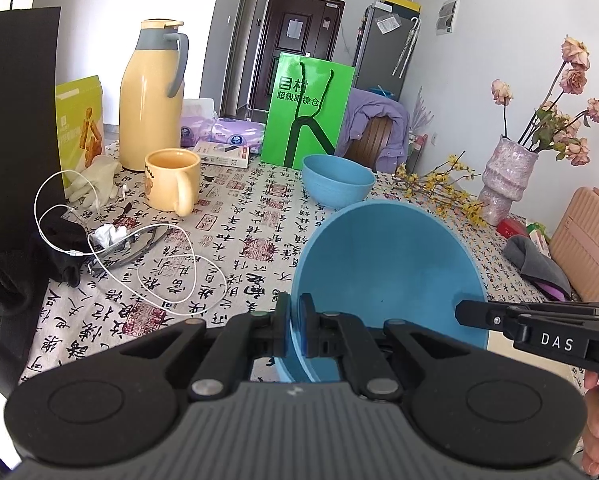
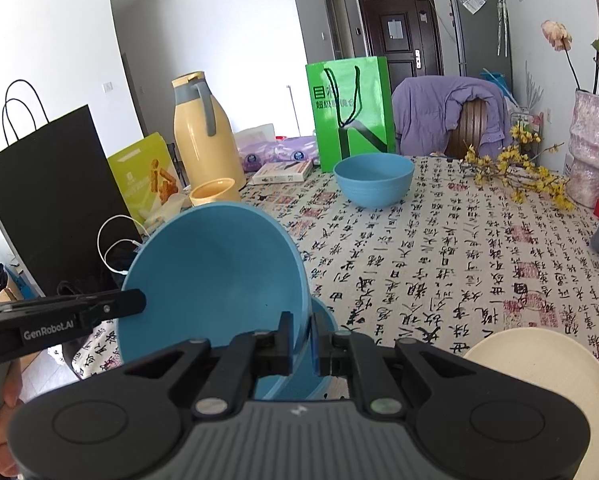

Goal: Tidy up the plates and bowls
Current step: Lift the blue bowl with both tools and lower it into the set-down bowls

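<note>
Near edge: both my tongs pinch the same large blue bowl [image 1: 387,272], one on each side of its rim. Left gripper [image 1: 295,332] has its jaws pressed together on the rim's left edge; right gripper [image 2: 302,344] is clamped the same way on the rim's right edge. Two grips because the bowl is wide and thin-walled; I judge one pinch would let it swing. It hangs tilted, mouth toward me, over the near part of the patterned tablecloth [image 2: 439,264].

Under the bowl in the right wrist view there is a second blue rim; cannot tell whether that is another bowl or this one's foot. Just to the right, near edge, a cream plate [image 2: 539,376] lies flat.

Mid-table: a smaller blue bowl [image 2: 373,184] sits upright, apart from the held one. Likely stacking partner, though that is my judgement only.

Left side: white cable [image 1: 167,264], yellow mug [image 1: 173,180], yellow thermos [image 1: 151,96] behind it. Clutter there leaves the middle as the free working ground.

Far: green paper bag [image 1: 307,116] upright at the table's far edge; right, vase of dried flowers [image 1: 503,176].
</note>
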